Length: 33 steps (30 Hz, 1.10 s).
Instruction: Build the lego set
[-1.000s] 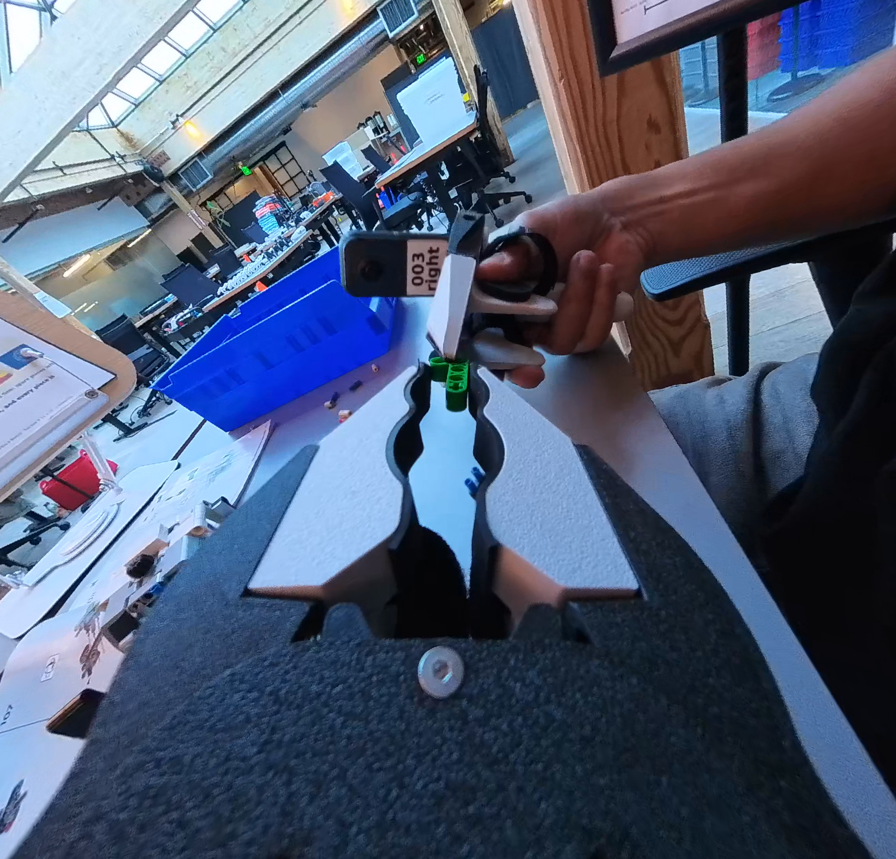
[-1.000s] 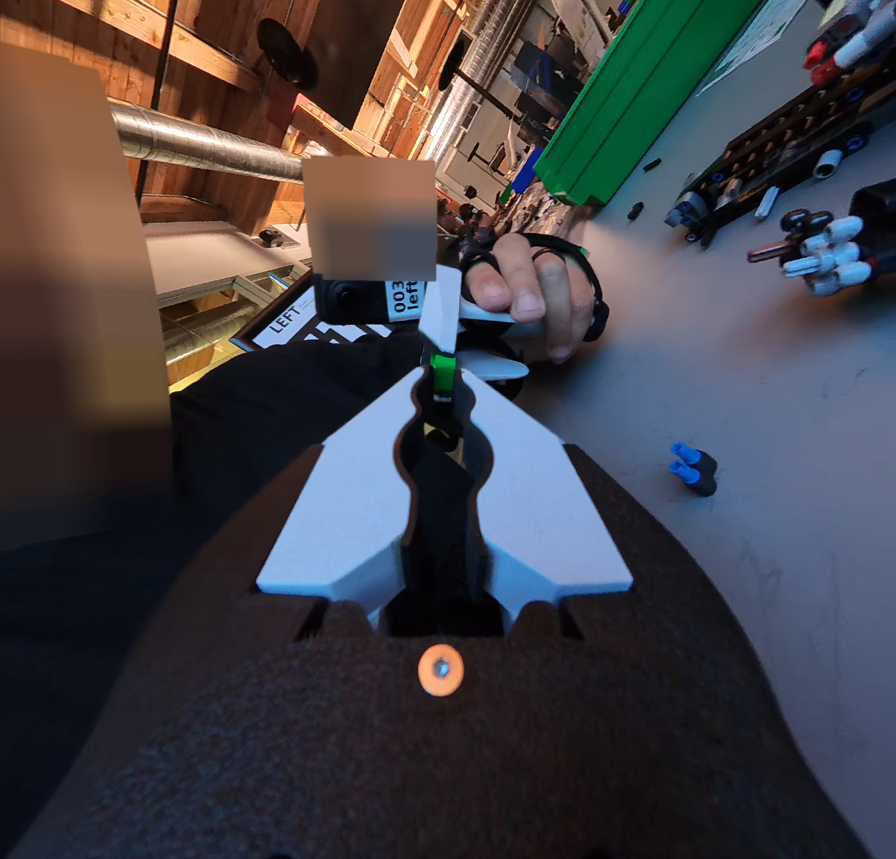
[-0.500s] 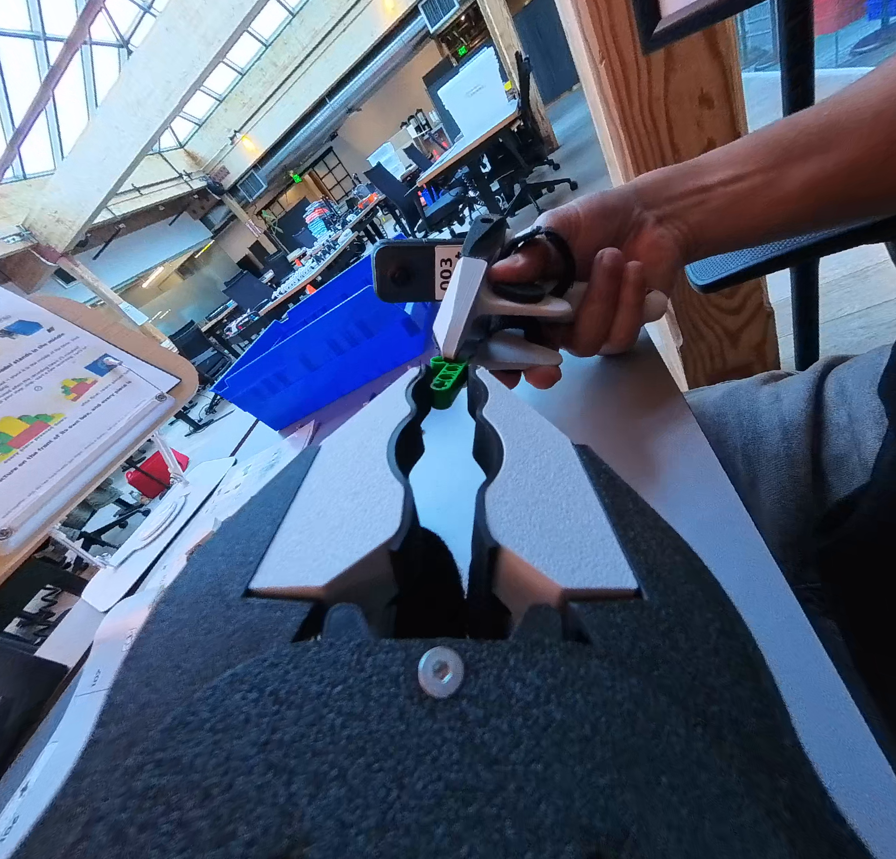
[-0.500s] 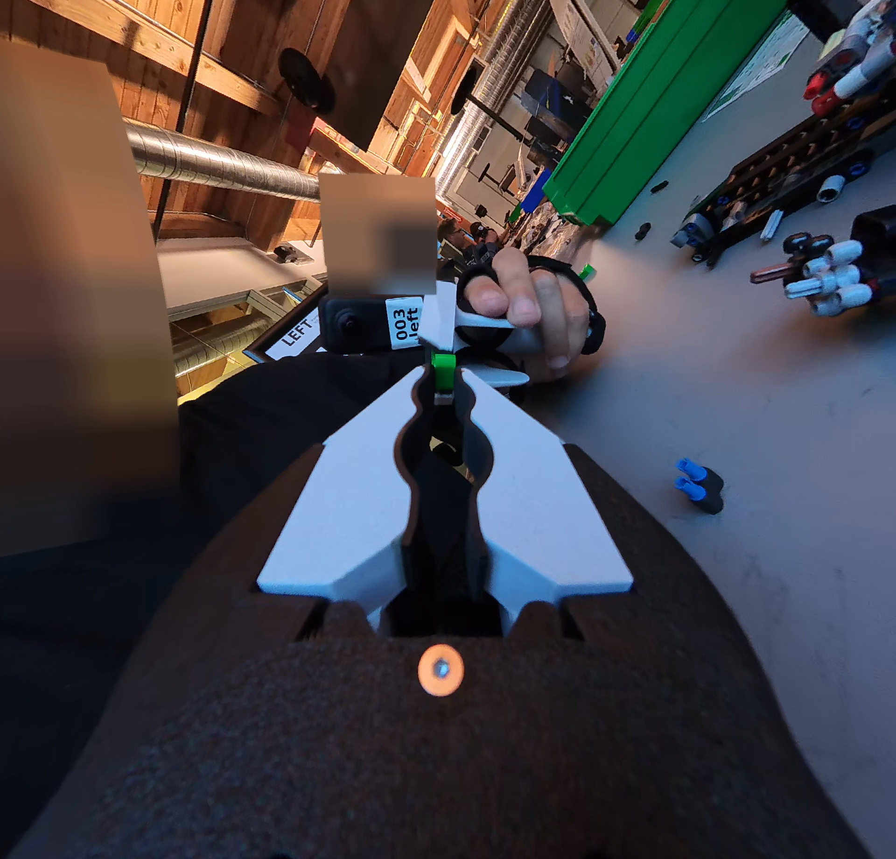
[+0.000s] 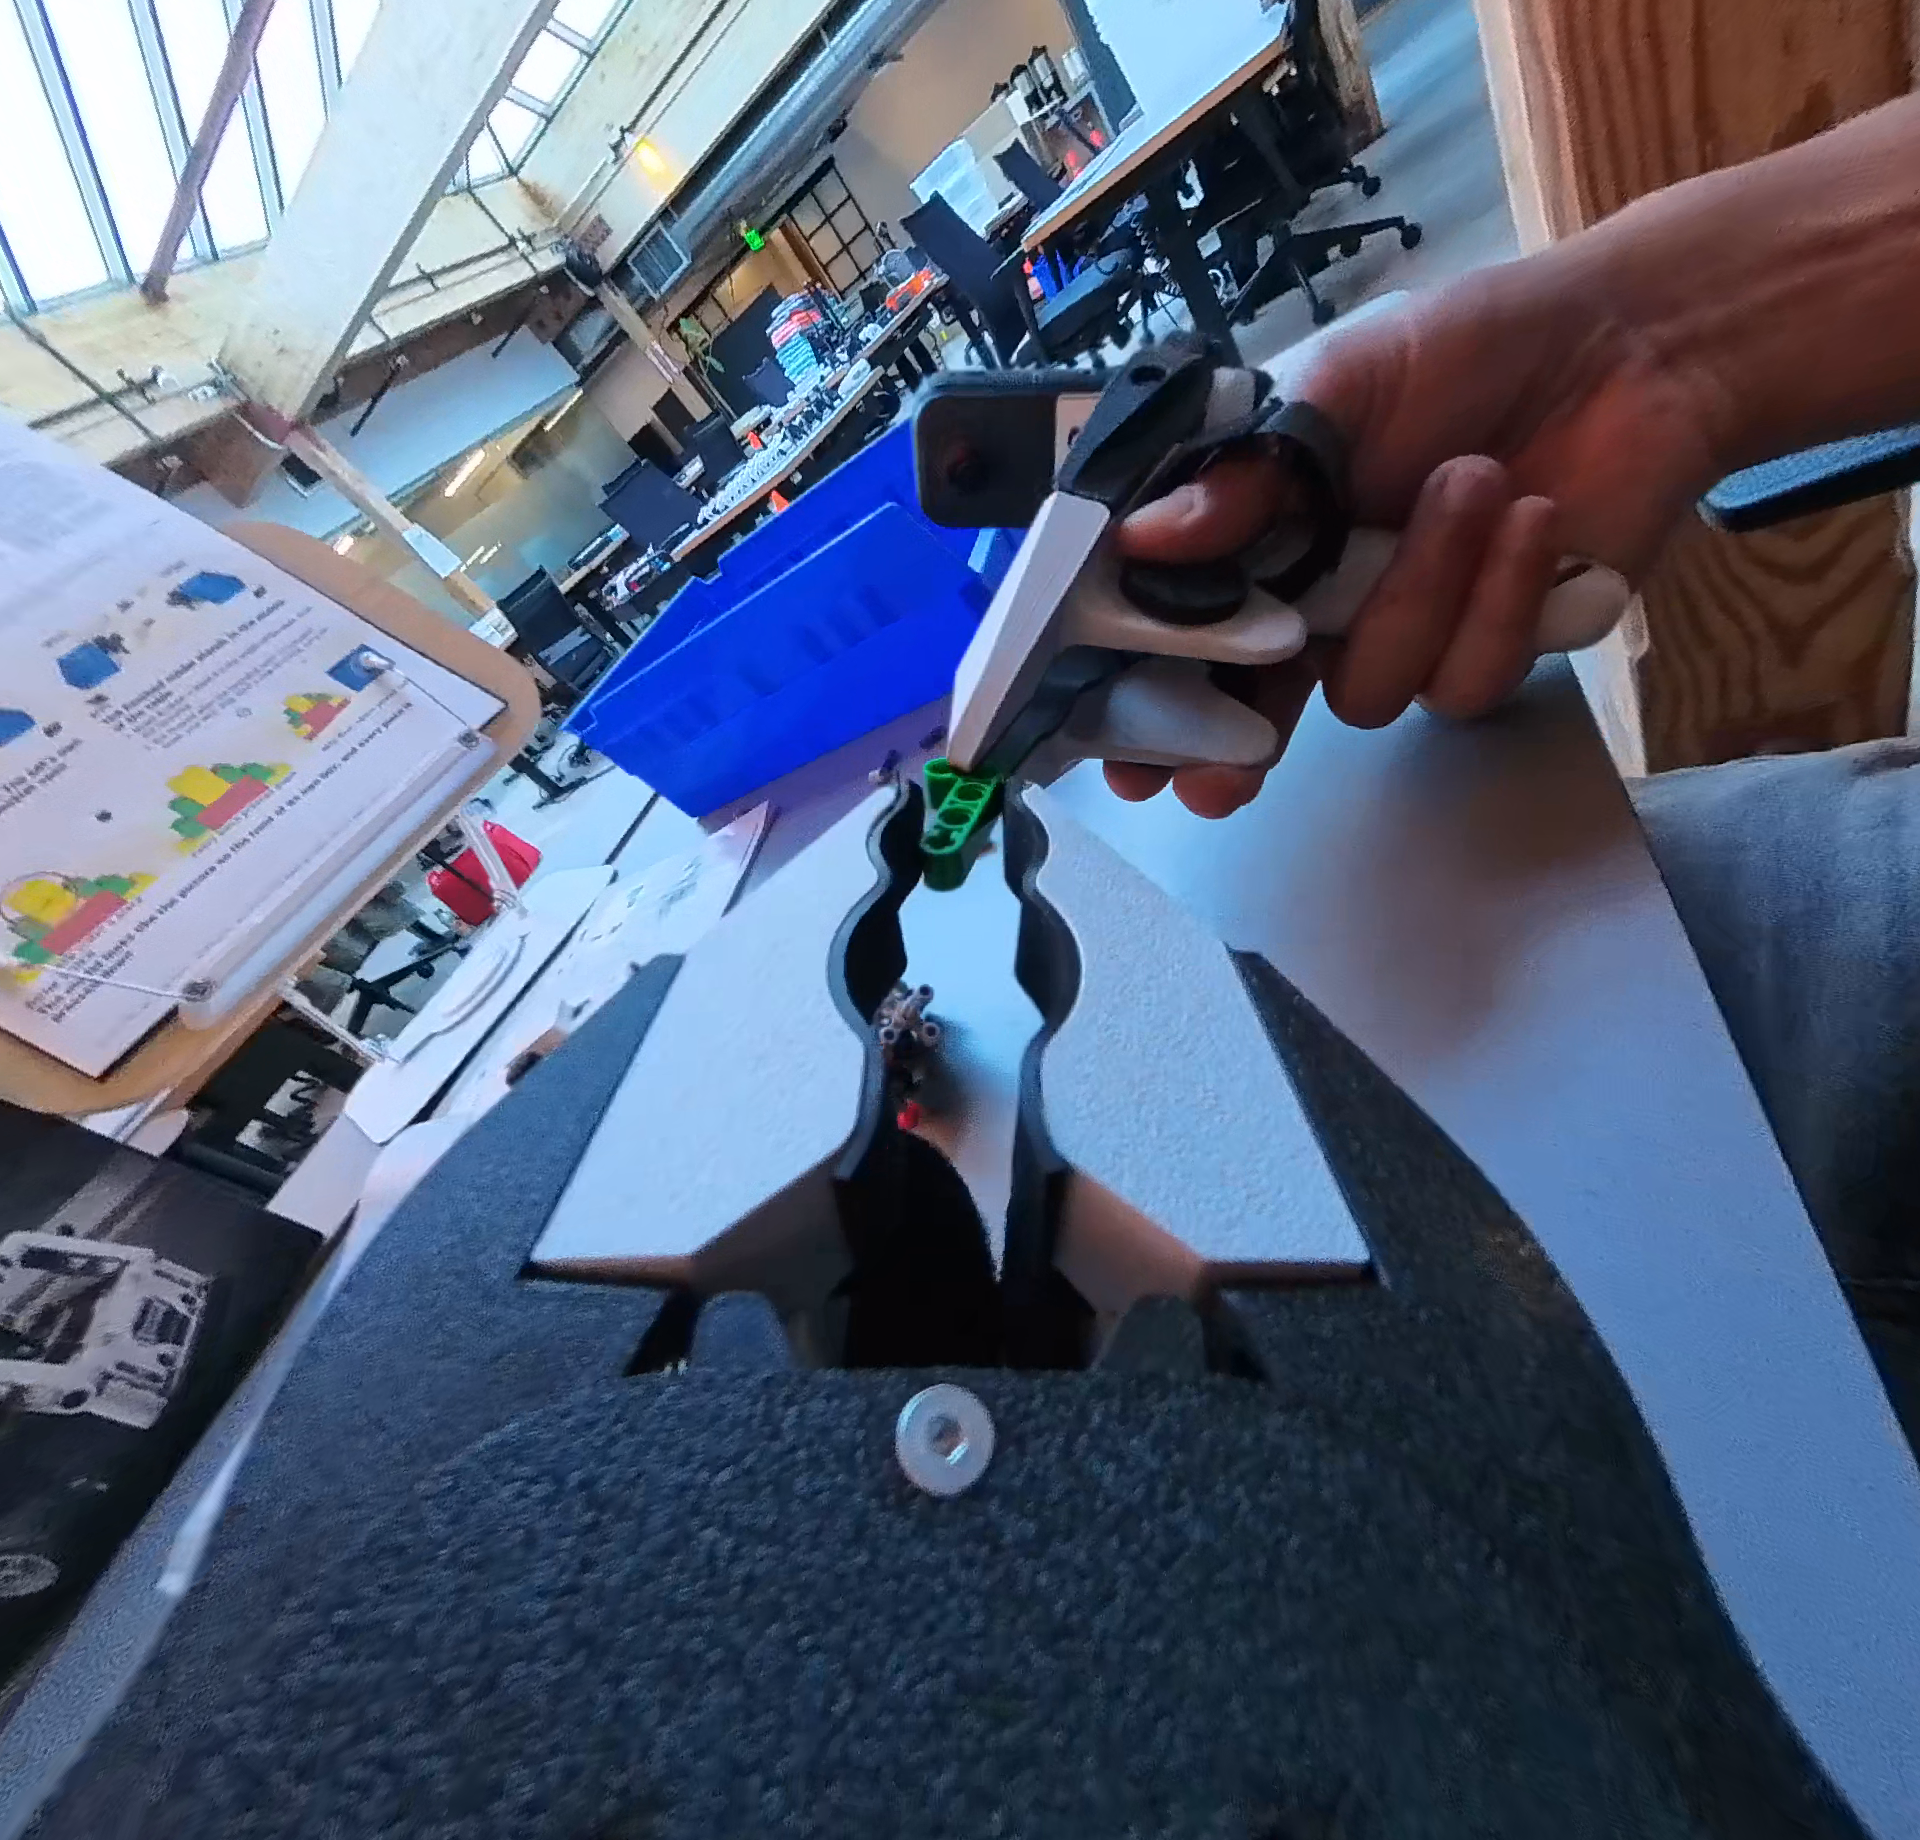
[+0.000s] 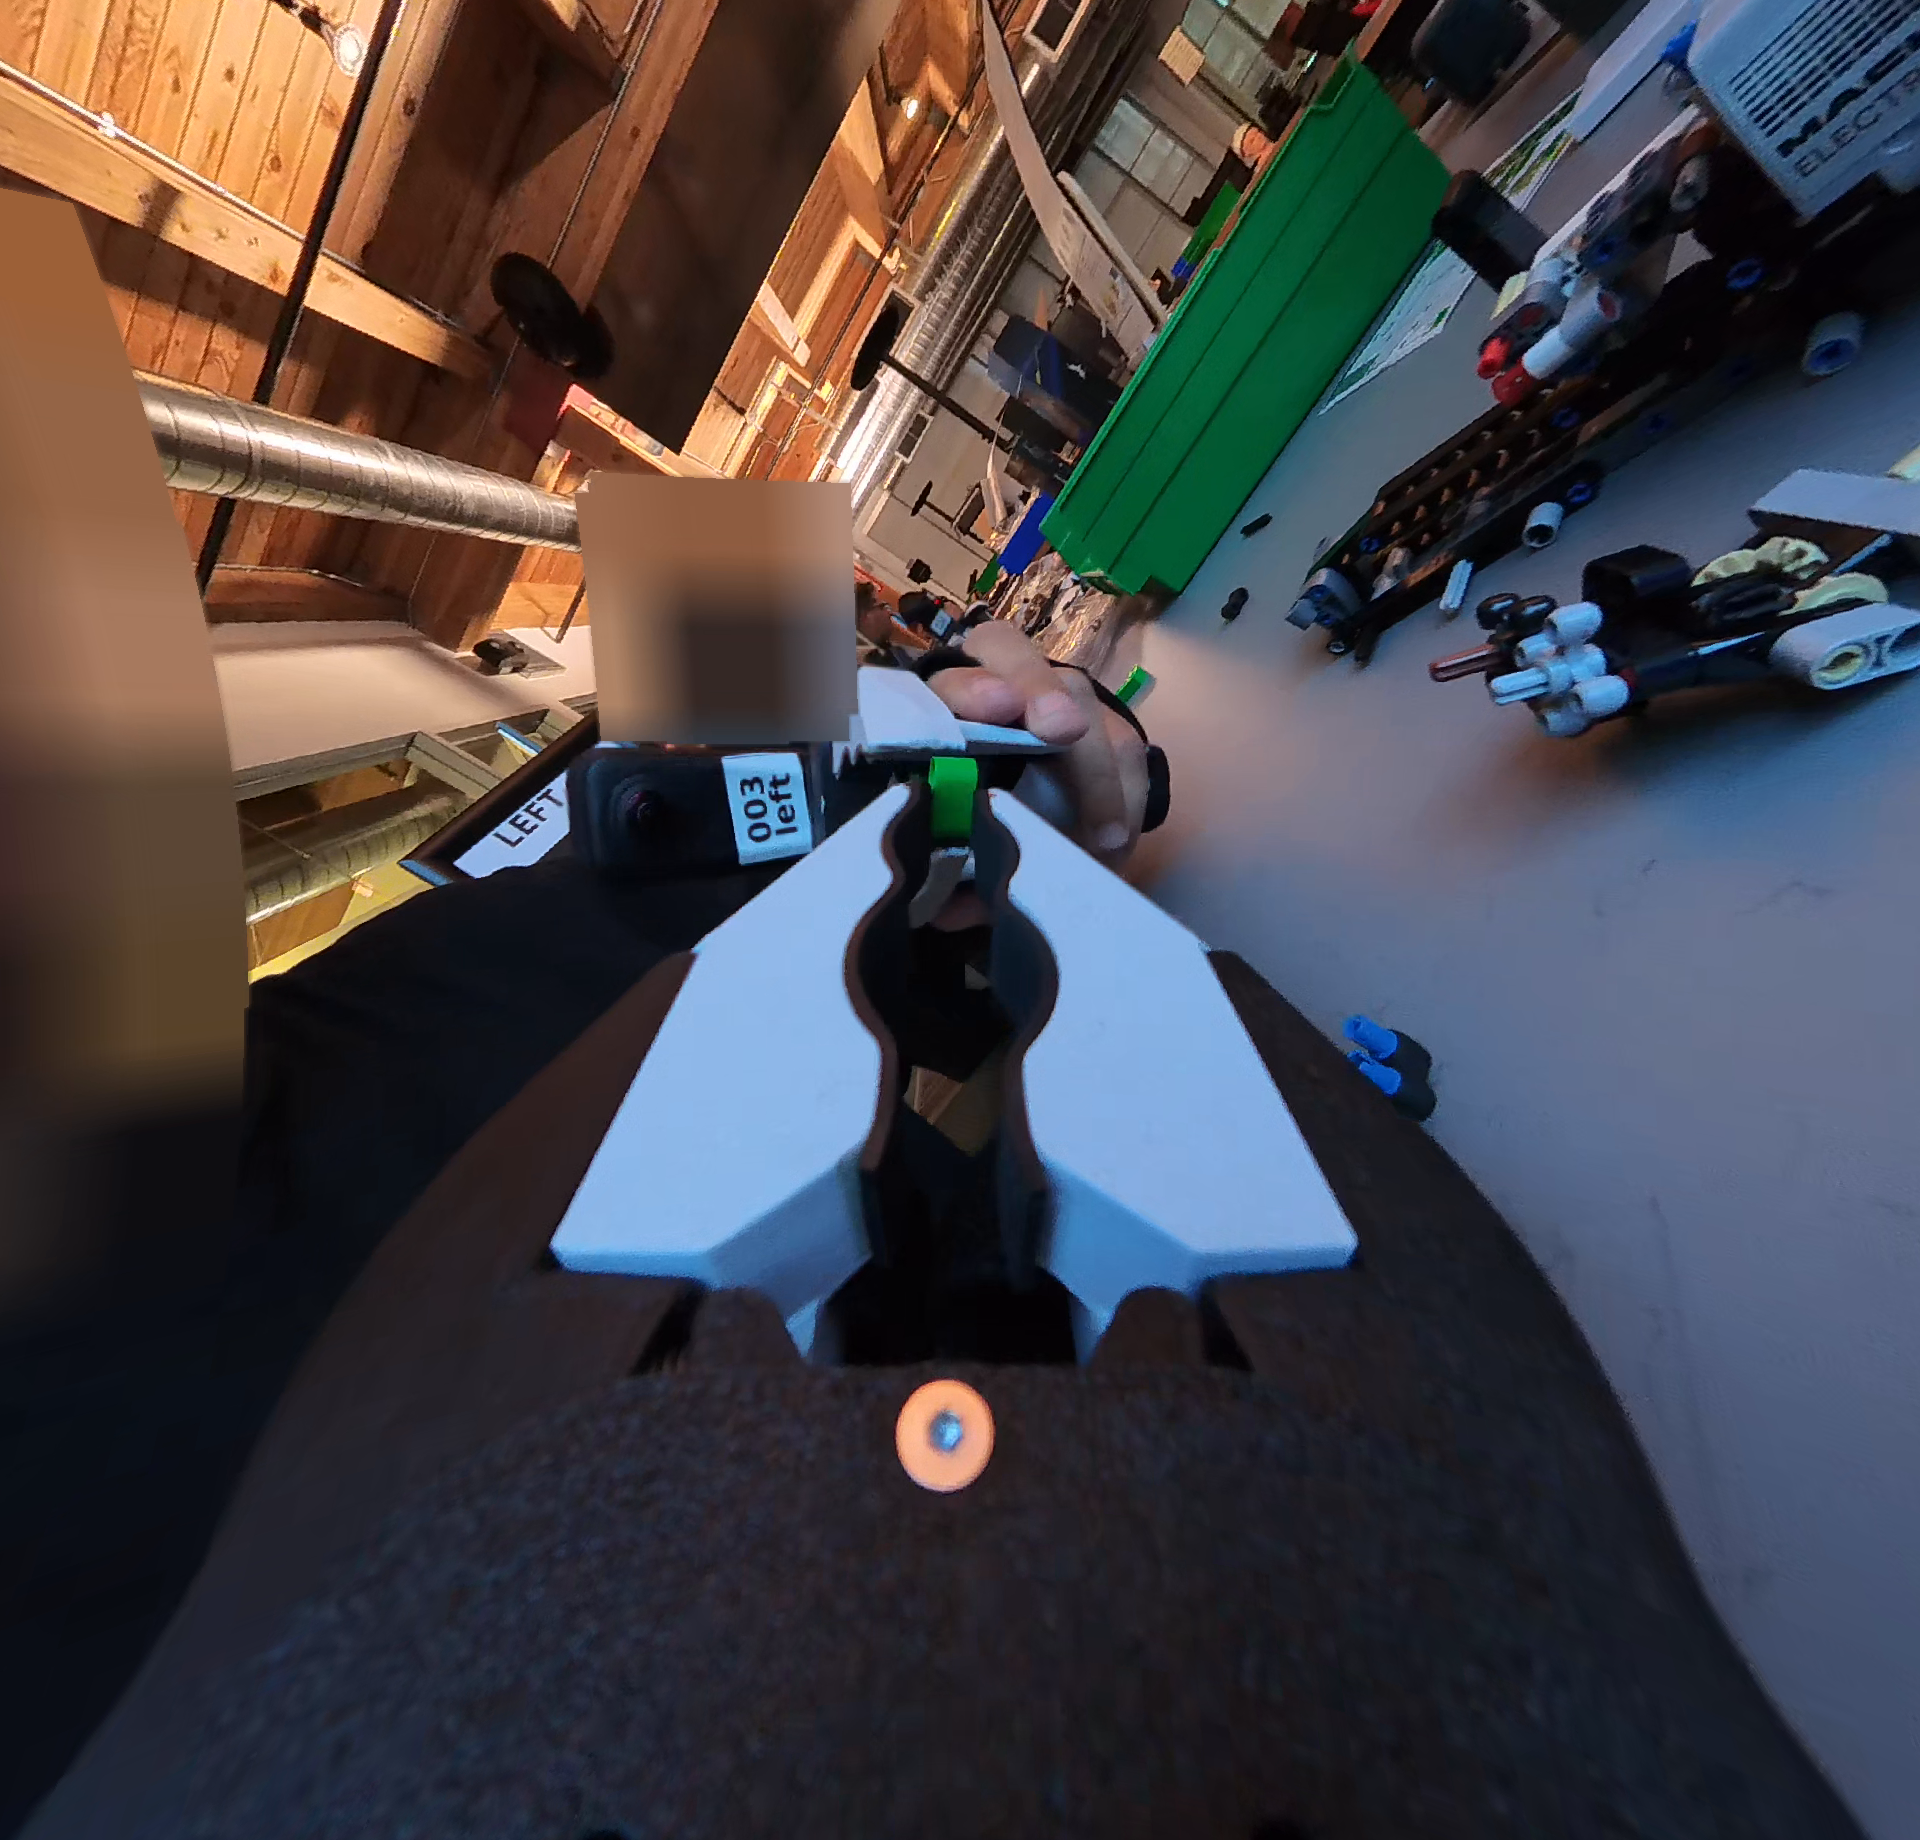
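A small green lego beam (image 5: 958, 822) with round holes is held above the grey table (image 5: 1455, 959). My left gripper (image 5: 958, 803) is shut on its lower end. My right gripper (image 5: 977, 756) comes down from the upper right in a person's hand and pinches its upper end. In the right wrist view my right gripper (image 6: 948, 803) is shut on the same green beam (image 6: 951, 798). The left gripper's white fingers (image 6: 935, 736) meet it from the far side, held by another hand. The two grippers face each other tip to tip.
A blue bin (image 5: 790, 647) stands behind; an instruction board (image 5: 208, 751) and a printed box (image 5: 104, 1323) sit left. The right wrist view shows a green bin (image 6: 1247, 336), a black lego chassis (image 6: 1507, 481), a white-and-black assembly (image 6: 1662, 627) and a black part with blue pins (image 6: 1392, 1063). The grippers are tip to tip, or close to it.
Both grippers have swung and tilted together with the green beam still between their tips. The left view has turned towards the instruction board; the right gripper has rolled a little.
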{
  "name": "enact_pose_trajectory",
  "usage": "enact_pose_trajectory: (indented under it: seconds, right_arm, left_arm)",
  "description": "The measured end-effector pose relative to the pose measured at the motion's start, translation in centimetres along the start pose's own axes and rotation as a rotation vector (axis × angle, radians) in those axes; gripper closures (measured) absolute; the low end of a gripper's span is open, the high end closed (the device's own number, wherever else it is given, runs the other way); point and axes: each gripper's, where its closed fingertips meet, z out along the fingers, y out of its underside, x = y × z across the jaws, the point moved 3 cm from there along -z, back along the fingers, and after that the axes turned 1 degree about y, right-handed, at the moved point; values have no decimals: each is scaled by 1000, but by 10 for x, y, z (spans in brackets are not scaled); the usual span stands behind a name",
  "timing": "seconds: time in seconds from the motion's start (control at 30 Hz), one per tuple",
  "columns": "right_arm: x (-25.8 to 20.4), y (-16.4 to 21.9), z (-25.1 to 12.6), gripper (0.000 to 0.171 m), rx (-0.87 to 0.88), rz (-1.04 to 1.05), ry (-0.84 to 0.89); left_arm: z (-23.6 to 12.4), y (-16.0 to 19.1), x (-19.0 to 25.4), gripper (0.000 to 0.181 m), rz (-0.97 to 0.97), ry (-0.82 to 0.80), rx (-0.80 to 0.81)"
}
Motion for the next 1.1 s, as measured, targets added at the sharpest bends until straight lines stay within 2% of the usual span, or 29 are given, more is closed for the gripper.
enact_pose_trajectory:
  seconds: [0.1,0.2,0.3,0.5,0.67,0.87,1.0,1.03,1.07,1.1]
  right_arm:
    - [1,-3,0,165,40,-11,28]
    - [1,-4,1,165,69,-15,38]
    - [4,-5,-1,164,67,-4,42]
    - [1,-2,-2,164,22,-47,67]
    - [-11,4,-2,165,-27,41,-74]
    - [-15,8,2,164,-30,112,-176]
    - [-10,6,-1,163,-36,89,-123]
    - [-9,5,-3,163,-62,45,-77]
    - [-8,-1,-9,151,-69,-45,-8]
    - [-4,-7,-17,148,-81,-170,101]
  left_arm:
    - [0,2,-6,165,-36,-16,-12]
    - [-1,2,-8,168,-44,-18,-10]
    - [0,3,-3,177,-42,14,-29]
    - [-1,2,0,176,-57,72,-21]
    - [-6,-10,7,177,12,63,96]
    - [-10,-15,7,177,-38,100,163]
    - [-6,-12,7,176,-72,135,94]
    - [-5,-10,7,176,-88,152,77]
    - [-5,-8,4,176,-93,147,64]
    - [-4,-6,0,176,-99,133,47]
